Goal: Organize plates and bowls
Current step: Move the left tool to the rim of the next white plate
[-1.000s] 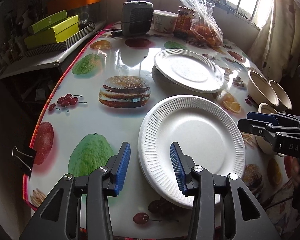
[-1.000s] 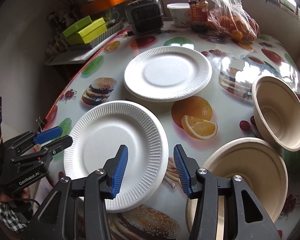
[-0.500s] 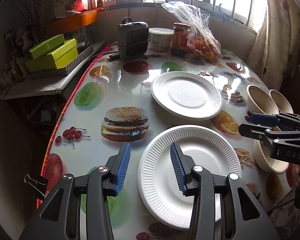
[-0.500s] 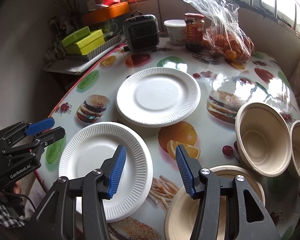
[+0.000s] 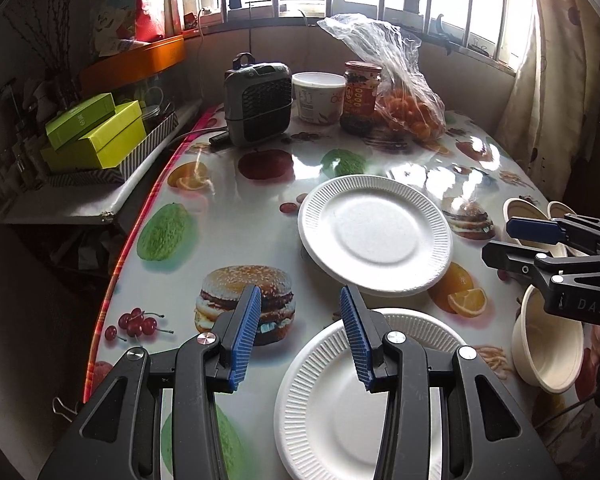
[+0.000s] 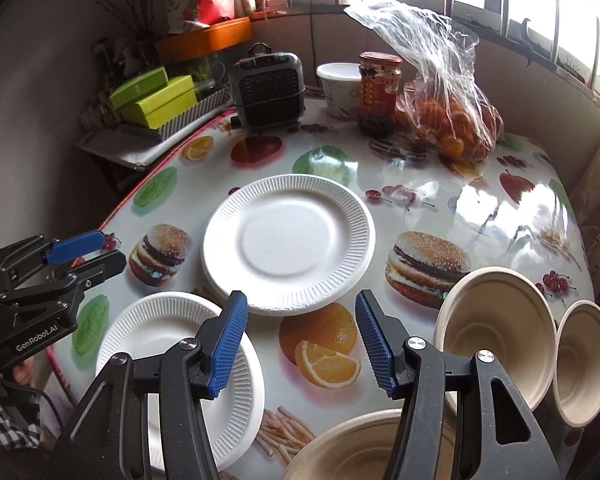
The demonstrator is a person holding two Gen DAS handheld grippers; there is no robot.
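Two white foam plates lie on the fruit-print table: a near plate (image 5: 340, 408) (image 6: 160, 344) at the front edge and a far plate (image 5: 374, 234) (image 6: 288, 242) mid-table. Three beige bowls stand at the right: a large one (image 6: 496, 328), a smaller one (image 6: 584, 360), and a near one (image 6: 348, 452) (image 5: 548, 354). My left gripper (image 5: 300, 336) is open and empty above the near plate's left rim. My right gripper (image 6: 300, 344) is open and empty, between the near plate and the bowls.
At the back stand a small grey heater (image 5: 258, 106), a white tub (image 5: 318, 96), a red-labelled jar (image 5: 360, 98) and a plastic bag of oranges (image 5: 408, 114). Green boxes (image 5: 96, 136) sit on a side shelf left of the table edge (image 5: 132, 236).
Both grippers have pulled back and risen from the near plate, so more of the table and the window shows. Both stay open and empty. The plates and bowls have not moved.
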